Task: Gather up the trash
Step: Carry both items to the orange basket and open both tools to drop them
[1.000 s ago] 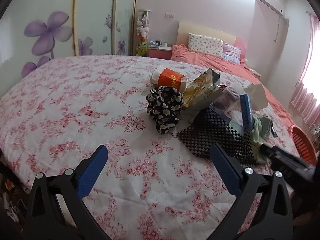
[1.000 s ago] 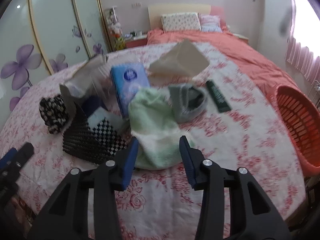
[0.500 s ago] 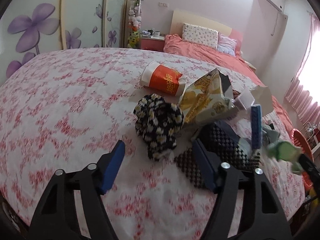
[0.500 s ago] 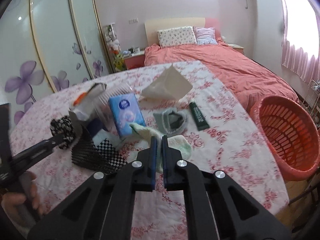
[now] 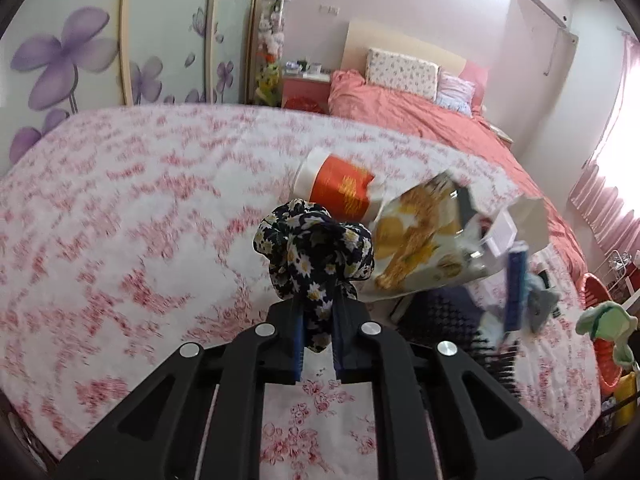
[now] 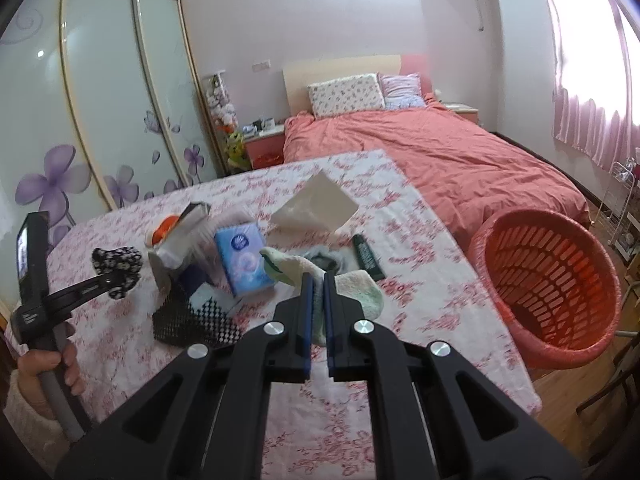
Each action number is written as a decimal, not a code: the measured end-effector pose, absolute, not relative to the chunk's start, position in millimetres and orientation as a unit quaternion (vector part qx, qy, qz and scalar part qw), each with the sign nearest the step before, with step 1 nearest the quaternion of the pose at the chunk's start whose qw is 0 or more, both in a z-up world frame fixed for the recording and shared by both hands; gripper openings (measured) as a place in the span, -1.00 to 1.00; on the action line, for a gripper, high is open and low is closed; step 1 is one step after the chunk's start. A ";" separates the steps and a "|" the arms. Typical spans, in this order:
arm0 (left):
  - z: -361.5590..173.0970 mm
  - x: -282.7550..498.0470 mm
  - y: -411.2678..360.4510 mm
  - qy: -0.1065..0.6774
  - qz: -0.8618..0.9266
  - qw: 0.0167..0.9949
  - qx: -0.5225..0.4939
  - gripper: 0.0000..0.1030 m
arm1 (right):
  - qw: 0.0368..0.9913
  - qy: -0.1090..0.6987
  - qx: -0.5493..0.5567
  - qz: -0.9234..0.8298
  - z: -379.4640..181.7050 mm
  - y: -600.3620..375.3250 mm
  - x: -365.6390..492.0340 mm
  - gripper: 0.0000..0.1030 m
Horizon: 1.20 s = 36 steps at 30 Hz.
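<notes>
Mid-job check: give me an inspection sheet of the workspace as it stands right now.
Surface: floral sheet, covered table.
Job's things: red paper cup lying down; snack bag; tissue pack; orange basket beside the table.
Clutter: checkered cloth, dark tube, grey cloth.
Grippers: left hand-held gripper has just closed on floral fabric; right hand-held gripper shut on green sock.
Cables: nothing seen.
Surroundings: bed, wardrobe doors.
</notes>
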<state>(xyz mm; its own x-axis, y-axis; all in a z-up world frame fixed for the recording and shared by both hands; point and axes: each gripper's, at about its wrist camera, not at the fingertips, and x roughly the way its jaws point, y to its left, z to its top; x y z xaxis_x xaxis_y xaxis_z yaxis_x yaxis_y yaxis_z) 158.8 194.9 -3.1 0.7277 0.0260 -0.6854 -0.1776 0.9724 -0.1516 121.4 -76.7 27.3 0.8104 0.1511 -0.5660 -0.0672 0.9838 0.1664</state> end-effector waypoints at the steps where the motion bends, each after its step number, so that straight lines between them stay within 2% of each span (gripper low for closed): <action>1: 4.1 155.1 191.7 0.361 0.051 0.926 -0.102 -0.80 | 0.950 0.299 0.070 0.055 29.4 -79.1 120.2 -0.88; 7: 37.2 146.1 160.4 0.337 0.004 0.937 -0.095 -0.80 | 0.959 0.271 0.082 0.017 42.7 -111.4 108.9 -0.88; 14: 59.3 142.2 82.8 0.322 -0.096 0.939 -0.072 -0.80 | 0.964 0.245 0.093 -0.046 49.5 -159.5 98.6 -0.88; 25: 52.2 156.9 -47.9 0.331 -0.237 0.913 -0.031 -0.80 | 0.962 0.207 0.115 -0.133 52.8 -233.8 91.4 -0.88; 36: 27.4 175.1 -139.1 0.355 -0.328 0.876 -0.007 -0.80 | 0.956 0.194 0.144 -0.167 37.4 -296.1 103.5 -0.88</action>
